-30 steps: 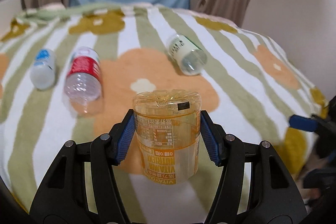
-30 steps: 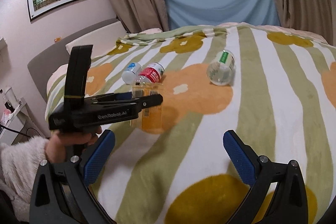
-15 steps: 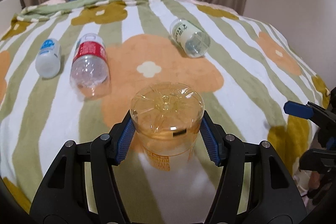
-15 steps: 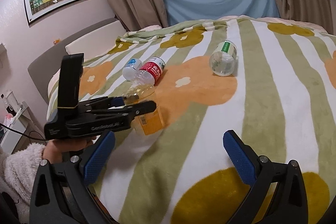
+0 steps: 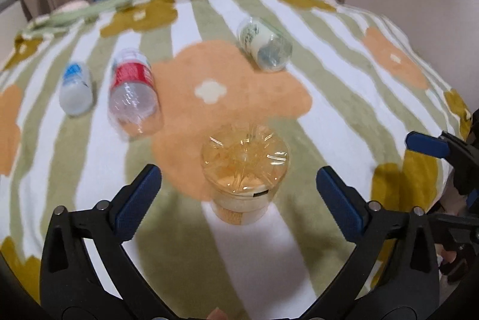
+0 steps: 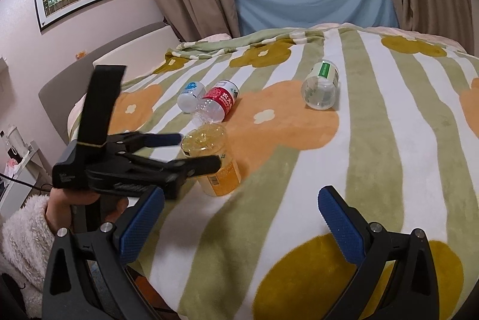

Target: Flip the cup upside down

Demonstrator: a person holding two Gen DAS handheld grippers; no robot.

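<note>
The cup is a clear yellow-orange plastic cup (image 5: pixel 244 167) with an orange label. It stands upside down, base up, on the striped flowered blanket (image 5: pixel 344 74). My left gripper (image 5: pixel 238 189) is open, its blue pads wide on either side of the cup and not touching it. In the right wrist view the cup (image 6: pixel 214 161) stands between the left gripper's fingers (image 6: pixel 197 152). My right gripper (image 6: pixel 238 222) is open and empty, held over the blanket's near edge to the right of the cup.
Three cut bottle cups lie on their sides beyond the cup: a blue-labelled one (image 5: pixel 74 93), a red-labelled one (image 5: pixel 133 98) and a green-labelled one (image 5: pixel 265 45). The right gripper (image 5: pixel 443 152) shows at the left wrist view's right edge. Curtains and wall stand behind the bed.
My left gripper has opened and let go of the yellow cup, which now stands base up on the blanket. The gripper has drawn back a little. The right gripper stays open.
</note>
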